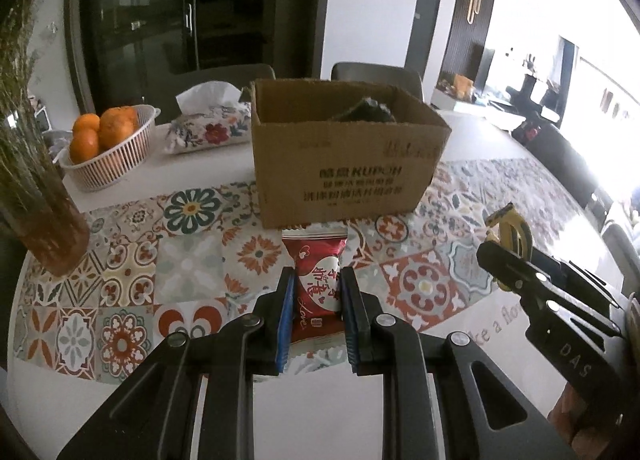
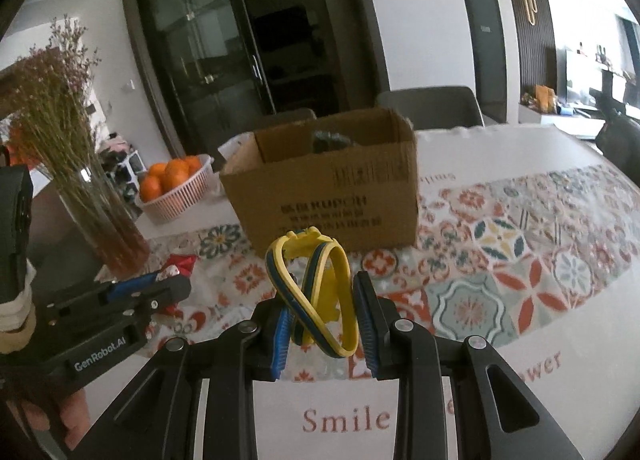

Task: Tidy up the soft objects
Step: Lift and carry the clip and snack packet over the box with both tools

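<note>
One cardboard box (image 1: 344, 164), one basket (image 1: 116, 164) — four oranges (image 1: 116, 128), two grippers (image 1: 316, 292).

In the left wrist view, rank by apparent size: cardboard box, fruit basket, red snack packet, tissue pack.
1. cardboard box
2. fruit basket
3. tissue pack, which looks about the size of the basket, so that order is unsure
4. red snack packet, smallest though nearest the camera

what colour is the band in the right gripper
Yellow with blue stripes; the band shows best in the right wrist view.
</note>
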A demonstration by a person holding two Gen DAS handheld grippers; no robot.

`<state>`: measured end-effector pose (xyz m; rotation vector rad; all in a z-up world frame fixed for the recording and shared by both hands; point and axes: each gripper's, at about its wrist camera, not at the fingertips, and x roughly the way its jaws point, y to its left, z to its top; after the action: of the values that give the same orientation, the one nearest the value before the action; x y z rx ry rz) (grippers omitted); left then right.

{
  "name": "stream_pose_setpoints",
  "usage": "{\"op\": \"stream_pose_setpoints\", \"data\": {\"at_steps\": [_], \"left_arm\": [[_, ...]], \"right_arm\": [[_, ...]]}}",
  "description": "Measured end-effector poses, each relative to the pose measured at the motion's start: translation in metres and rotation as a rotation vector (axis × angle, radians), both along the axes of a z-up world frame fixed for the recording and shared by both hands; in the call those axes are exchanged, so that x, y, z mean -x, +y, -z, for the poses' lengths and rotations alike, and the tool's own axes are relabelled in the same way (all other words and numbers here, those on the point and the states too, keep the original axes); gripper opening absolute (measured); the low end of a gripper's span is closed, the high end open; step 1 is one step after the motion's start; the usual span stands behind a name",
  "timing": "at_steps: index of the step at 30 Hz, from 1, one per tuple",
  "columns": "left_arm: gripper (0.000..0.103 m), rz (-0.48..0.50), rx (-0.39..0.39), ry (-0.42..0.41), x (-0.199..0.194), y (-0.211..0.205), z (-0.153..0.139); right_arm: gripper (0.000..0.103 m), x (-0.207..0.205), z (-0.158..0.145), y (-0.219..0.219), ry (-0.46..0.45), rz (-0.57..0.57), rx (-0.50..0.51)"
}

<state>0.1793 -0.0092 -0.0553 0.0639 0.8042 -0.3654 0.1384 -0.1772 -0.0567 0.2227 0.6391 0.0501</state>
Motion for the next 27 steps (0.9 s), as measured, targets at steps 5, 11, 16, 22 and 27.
{"op": "stream_pose_setpoints", "data": {"at_steps": [5, 11, 16, 22, 27], "left_arm": [[0.023, -0.012, 0.016, -0.02, -0.006, -0.006, -0.013], [0.023, -0.019, 0.029, -0.062, -0.021, -0.014, -0.033], [0.023, -0.024, 0.042, -0.1, -0.037, -0.02, -0.051], [0.023, -0.039, 0.059, -0.125, -0.06, -0.025, -0.068], [0.023, -0.043, 0.066, -0.12, -0.079, -0.031, -0.073]], "right_arm": [[0.031, -0.012, -0.018, -0.01, -0.036, -0.01, -0.02], [0.031, -0.037, -0.039, -0.02, -0.071, -0.025, -0.028], [0.031, -0.056, -0.051, -0.024, -0.091, -0.039, -0.021], [0.031, -0.079, -0.066, -0.028, -0.115, -0.055, -0.021], [0.031, -0.101, -0.074, -0.033, -0.117, -0.07, -0.014]]}}
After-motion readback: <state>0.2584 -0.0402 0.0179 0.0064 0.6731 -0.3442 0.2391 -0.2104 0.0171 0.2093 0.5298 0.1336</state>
